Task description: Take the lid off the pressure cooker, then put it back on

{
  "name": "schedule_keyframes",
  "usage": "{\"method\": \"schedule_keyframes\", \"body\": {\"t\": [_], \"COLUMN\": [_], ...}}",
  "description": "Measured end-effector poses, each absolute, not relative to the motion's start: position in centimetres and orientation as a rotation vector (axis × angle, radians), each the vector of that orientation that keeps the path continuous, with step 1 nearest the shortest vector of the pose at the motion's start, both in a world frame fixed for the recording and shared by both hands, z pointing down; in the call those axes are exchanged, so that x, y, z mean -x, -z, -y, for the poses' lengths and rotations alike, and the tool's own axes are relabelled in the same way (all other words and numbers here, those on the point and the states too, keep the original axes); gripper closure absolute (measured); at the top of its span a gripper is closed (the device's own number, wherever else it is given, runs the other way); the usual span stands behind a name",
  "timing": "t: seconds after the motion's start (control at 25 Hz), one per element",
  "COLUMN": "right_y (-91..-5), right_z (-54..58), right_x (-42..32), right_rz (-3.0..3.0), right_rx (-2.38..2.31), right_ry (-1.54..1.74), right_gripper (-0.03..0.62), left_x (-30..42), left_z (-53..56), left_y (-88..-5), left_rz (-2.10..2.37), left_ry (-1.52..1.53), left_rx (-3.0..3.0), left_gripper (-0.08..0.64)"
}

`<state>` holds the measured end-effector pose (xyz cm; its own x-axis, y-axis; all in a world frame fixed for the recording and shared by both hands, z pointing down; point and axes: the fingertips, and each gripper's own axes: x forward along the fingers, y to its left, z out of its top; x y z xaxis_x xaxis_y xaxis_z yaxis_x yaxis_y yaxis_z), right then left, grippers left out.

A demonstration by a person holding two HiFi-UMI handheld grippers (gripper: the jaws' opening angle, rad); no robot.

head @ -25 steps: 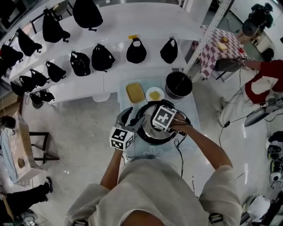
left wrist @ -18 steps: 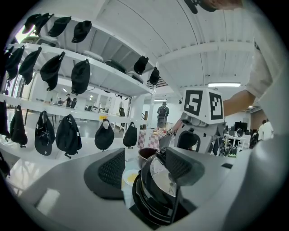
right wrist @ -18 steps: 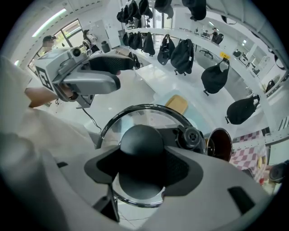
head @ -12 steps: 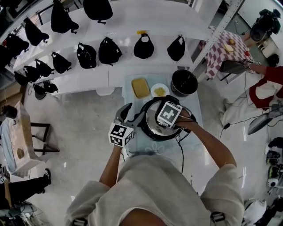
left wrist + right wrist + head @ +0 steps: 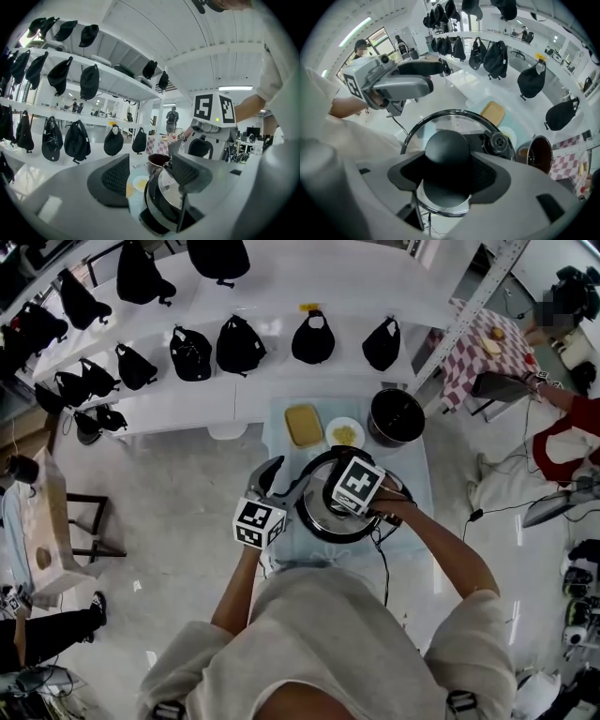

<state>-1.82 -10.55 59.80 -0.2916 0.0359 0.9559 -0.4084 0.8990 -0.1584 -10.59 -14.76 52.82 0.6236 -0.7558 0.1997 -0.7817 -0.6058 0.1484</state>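
On the small pale-blue table in front of the person stands the pressure cooker, with a yellow tray, a small plate of yellow food and a dark empty pot beyond it.

The right gripper points steeply down over the cooker. Its jaws stand wide, one on each side of the black knob of the glass lid, and the pads seem to press on the knob. Seen from the left gripper view, the lid tilts against the dark cooker body rather than lying flat on it. From the head view its shiny disc sits a little off-centre inside the black rim. I judge the lid to be unseated and carried by its knob, close above the cooker.

Whether this is the lifting-off or the putting-back cannot be told from these views. At the least, seating the lid squarely on the rim is still to do.

The left gripper is held nearly level just beside the cooker's left side, jaws spread and nothing between the pads.

No brand or wording shows on the cooker or the lid. The marker cube carries only black-and-white square patterns. A small yellow tag on the shelf edge is too small to read.
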Motion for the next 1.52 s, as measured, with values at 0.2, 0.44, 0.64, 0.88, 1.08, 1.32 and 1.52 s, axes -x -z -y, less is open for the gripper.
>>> {"method": "schedule_keyframes", "body": {"t": [0.2,0.44,0.64,0.88,1.08,1.32,1.52], "right_y": [-59.1,-57.9,-56.9,-55.6,-55.3,-56.6,-59.9], "right_z": [10.8,12.0,12.0,10.5,8.6,6.5,5.6], "right_x": [2.7,-1.1,-6.3,-15.8,-23.0,-28.1,-29.9], "right_rz": [1.854,1.823,1.824,1.764,1.692,1.641,1.617], "right_rx": [-0.28,-0.406,-0.541,-0.747,-0.88,-0.97,-0.974], "right_ry": [-0.43,-0.45,-0.541,-0.648,-0.733,-0.82,-0.884], "right_gripper": [0.321,0.321,0.321,0.321,0.321,0.321,0.321], "left_x": [11.2,8.6,3.9,-3.6,-9.4,-13.0,-13.3], "left_z": [15.2,15.6,15.8,15.2,14.2,13.1,13.0], "left_y": [-52.6,-52.0,-52.1,-52.0,-52.1,-52.5,-52.8], "left_rz": [1.277,1.202,1.063,0.845,0.686,0.591,0.603], "left_ry": [-0.17,-0.172,-0.184,-0.188,-0.198,-0.219,-0.251], "left_rx": [-2.63,-2.682,-2.748,-2.832,-2.871,-2.883,-2.878], "left_gripper": [0.293,0.293,0.293,0.293,0.293,0.293,0.293]}}
